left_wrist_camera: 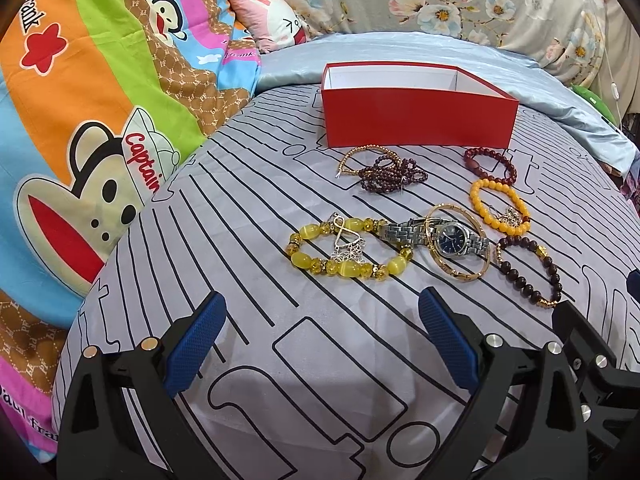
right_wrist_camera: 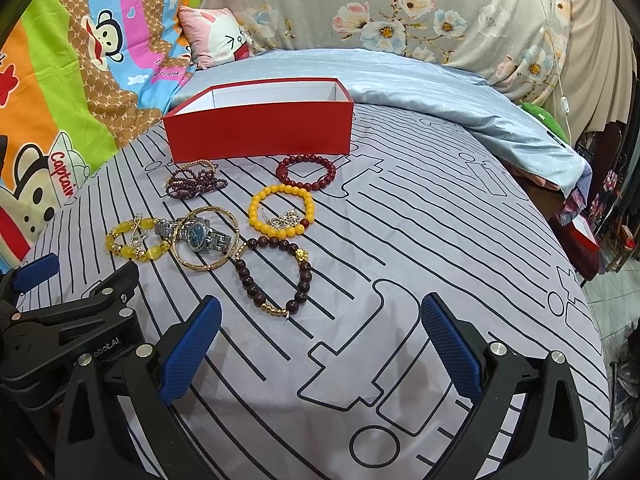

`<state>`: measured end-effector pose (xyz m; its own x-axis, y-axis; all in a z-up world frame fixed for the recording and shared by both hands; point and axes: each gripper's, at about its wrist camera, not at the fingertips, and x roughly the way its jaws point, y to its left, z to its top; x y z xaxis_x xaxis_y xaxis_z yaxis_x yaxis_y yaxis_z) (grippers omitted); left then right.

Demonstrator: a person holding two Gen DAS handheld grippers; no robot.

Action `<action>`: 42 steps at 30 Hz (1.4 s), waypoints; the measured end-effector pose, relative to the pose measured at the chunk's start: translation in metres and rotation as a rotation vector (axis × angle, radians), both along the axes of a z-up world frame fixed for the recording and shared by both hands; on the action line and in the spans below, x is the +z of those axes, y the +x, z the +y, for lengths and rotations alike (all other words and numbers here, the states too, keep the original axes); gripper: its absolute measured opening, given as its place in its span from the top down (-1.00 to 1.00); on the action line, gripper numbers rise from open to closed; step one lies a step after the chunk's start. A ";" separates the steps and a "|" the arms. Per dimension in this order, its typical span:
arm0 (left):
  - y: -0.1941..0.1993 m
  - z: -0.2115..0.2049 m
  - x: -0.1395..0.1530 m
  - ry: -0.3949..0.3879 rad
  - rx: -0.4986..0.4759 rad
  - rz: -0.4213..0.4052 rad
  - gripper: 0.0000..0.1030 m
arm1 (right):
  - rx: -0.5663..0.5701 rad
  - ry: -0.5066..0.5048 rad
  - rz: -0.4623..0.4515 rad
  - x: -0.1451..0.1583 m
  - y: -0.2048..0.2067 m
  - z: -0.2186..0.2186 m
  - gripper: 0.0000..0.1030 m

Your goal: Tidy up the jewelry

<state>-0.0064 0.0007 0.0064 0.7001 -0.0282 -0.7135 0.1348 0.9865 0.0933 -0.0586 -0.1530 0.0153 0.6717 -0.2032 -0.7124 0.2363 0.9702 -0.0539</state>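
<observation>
Both the left gripper [left_wrist_camera: 320, 330] and right gripper [right_wrist_camera: 320, 334] hover with fingers apart over the grey line-patterned bed [right_wrist_camera: 400, 240], where beaded bracelets [right_wrist_camera: 280, 216] and a steel watch [left_wrist_camera: 448, 236] lie before the open red cardboard box [left_wrist_camera: 416, 124].

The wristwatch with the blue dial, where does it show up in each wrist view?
Left wrist view: wristwatch right of centre, inside the gold bangle.
Right wrist view: wristwatch left of centre, same bangle.
Shared landmark: red box behind the jewelry.
</observation>
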 end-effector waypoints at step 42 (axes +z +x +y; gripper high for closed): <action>0.002 0.000 -0.006 0.004 -0.001 0.010 -0.79 | -0.001 0.003 0.007 -0.004 -0.002 0.002 -0.87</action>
<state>-0.0040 0.0003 0.0008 0.6930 -0.0265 -0.7204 0.1371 0.9859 0.0956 -0.0604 -0.1507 0.0110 0.6662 -0.2017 -0.7180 0.2372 0.9700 -0.0523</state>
